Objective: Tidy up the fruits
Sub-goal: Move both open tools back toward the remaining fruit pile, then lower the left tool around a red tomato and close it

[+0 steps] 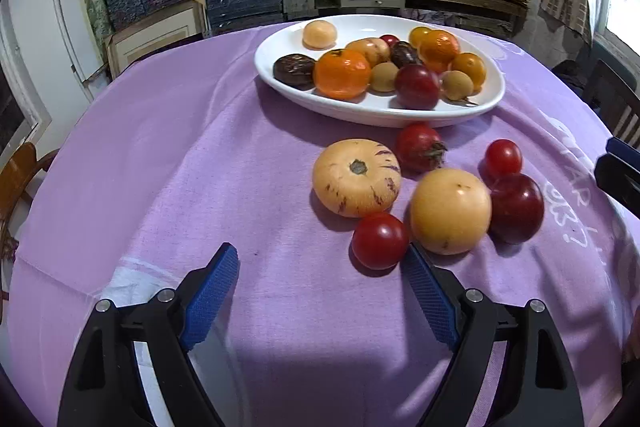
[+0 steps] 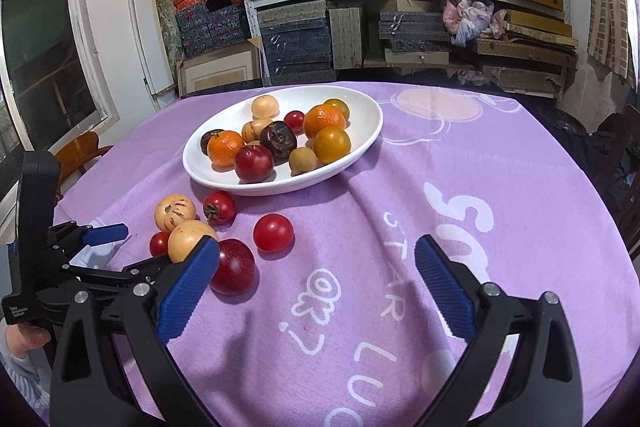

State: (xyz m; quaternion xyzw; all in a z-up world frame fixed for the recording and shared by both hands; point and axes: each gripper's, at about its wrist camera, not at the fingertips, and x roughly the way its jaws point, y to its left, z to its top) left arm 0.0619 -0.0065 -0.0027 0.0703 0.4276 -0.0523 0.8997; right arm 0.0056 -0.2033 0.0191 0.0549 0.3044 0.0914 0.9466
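Loose fruit lies on the purple cloth in front of a white plate (image 1: pixel 492 95) (image 2: pixel 372 131) piled with several fruits. In the left wrist view there is a striped yellow melon (image 1: pixel 356 177), a smooth yellow fruit (image 1: pixel 450 211), a dark plum (image 1: pixel 516 207), a stemmed tomato (image 1: pixel 420 147) and two small tomatoes (image 1: pixel 380 241) (image 1: pixel 503 158). My left gripper (image 1: pixel 320 259) (image 2: pixel 136 247) is open and empty, its right fingertip just beside the nearest small tomato. My right gripper (image 2: pixel 316 251) is open over bare cloth, with the plum (image 2: pixel 234 267) by its left finger.
Shelves stacked with boxes stand behind the table. Wooden chairs sit at the left (image 2: pixel 80 147) and right (image 1: pixel 616 95) edges. A hand (image 2: pixel 28 339) holds the left gripper's handle at the lower left. The cloth carries white printed lettering (image 2: pixel 384 299) on the right side.
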